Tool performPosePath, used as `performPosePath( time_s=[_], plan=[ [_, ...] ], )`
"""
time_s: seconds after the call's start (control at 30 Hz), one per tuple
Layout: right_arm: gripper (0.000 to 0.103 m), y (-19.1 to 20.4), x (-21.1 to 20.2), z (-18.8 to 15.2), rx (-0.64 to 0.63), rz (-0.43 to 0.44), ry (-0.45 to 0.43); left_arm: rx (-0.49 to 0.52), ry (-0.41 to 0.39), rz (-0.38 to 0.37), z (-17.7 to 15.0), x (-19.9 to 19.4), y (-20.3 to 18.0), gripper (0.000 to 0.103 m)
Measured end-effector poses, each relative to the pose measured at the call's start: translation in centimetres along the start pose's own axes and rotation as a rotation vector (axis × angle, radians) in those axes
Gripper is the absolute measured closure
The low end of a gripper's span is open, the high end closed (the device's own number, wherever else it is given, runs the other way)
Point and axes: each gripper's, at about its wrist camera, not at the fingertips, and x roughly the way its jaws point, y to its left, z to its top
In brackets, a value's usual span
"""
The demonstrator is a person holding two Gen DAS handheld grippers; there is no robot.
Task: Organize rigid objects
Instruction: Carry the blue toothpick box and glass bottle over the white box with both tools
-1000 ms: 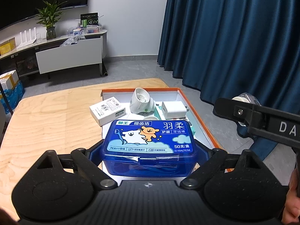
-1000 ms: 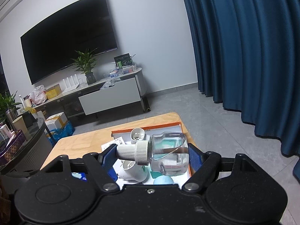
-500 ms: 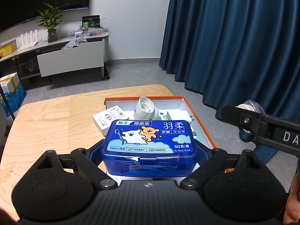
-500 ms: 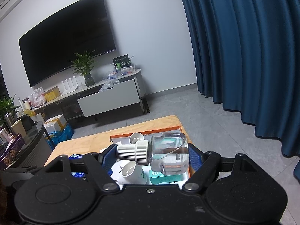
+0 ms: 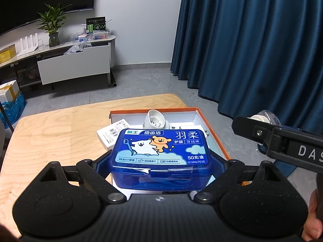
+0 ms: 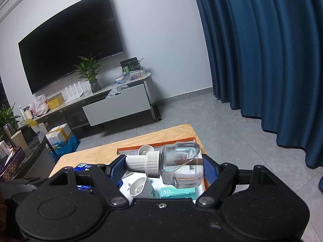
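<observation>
Carrying step: left gripper (image 5: 160,161) clamps the blue box (image 5: 160,157); right gripper (image 6: 161,166) clamps the bottle (image 6: 177,165) sideways. Both hang above the tray (image 5: 214,129). Next, presumably, each needs lowering into free tray space before release.

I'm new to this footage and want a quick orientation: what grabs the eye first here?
A bright blue floss-pick box with cartoon bears fills the left wrist view, clamped between the left tongs above an orange-rimmed tray on the wooden table. In the right wrist view, a clear bottle with a white ribbed cap lies sideways in the right tongs, over the same tray. Deep blue curtains fill the right side of the room.
</observation>
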Motion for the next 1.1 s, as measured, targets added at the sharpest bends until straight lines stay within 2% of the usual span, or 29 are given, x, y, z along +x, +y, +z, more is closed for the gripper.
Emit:
performPosePath(
  time_s=[0.67, 1.1],
  plan=[
    [0.010, 0.2, 1.2, 0.5, -0.006, -0.004, 0.016, 0.016, 0.010, -0.005, 0.5, 1.4, -0.3, 0.009],
    [0.010, 0.5, 5.5, 2.3, -0.024, -0.001, 0.078, 0.010, 0.035, -0.019, 0.9, 3.0, 0.1, 0.008]
  ],
)
